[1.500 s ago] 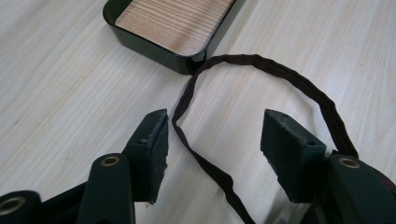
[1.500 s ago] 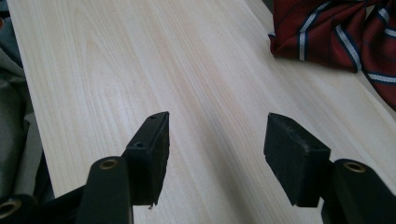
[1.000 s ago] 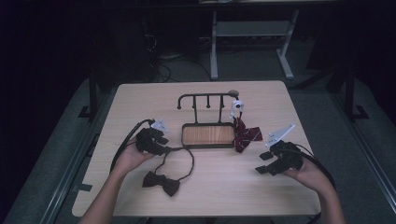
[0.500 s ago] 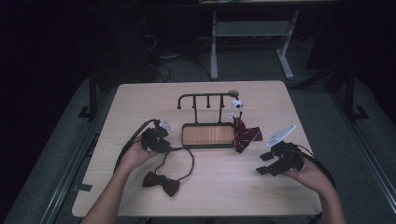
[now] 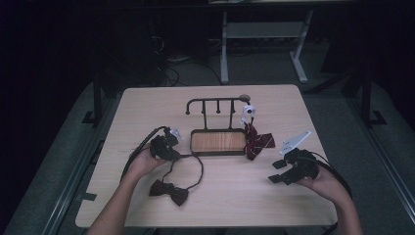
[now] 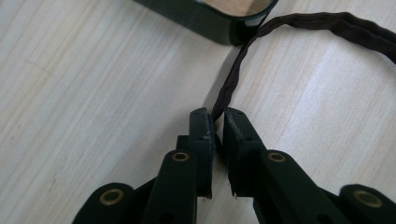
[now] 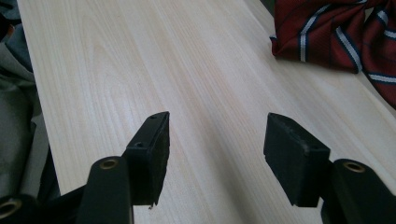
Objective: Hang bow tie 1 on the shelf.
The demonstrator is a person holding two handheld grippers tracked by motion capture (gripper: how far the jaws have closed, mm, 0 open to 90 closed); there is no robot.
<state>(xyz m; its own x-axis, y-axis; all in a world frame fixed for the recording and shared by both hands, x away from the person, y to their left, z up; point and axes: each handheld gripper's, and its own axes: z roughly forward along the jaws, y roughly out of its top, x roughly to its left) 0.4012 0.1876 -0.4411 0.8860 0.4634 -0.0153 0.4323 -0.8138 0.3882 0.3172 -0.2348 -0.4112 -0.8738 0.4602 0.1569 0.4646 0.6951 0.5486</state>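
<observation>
two bow ties (image 5: pixel 169 191), one rack (image 5: pixel 217 125)

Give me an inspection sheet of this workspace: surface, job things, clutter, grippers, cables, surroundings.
Surface: light wooden table, bare grain.
Job's things: dark bow tie with thin dark strap; black metal hook rack on a wooden base.
Clutter: red striped bow tie; small white camera.
Grippers: left gripper shut on the strap; right gripper open over the table.
Cables: black, trailing from each gripper.
Surroundings: dark room, white desk frame behind.
</observation>
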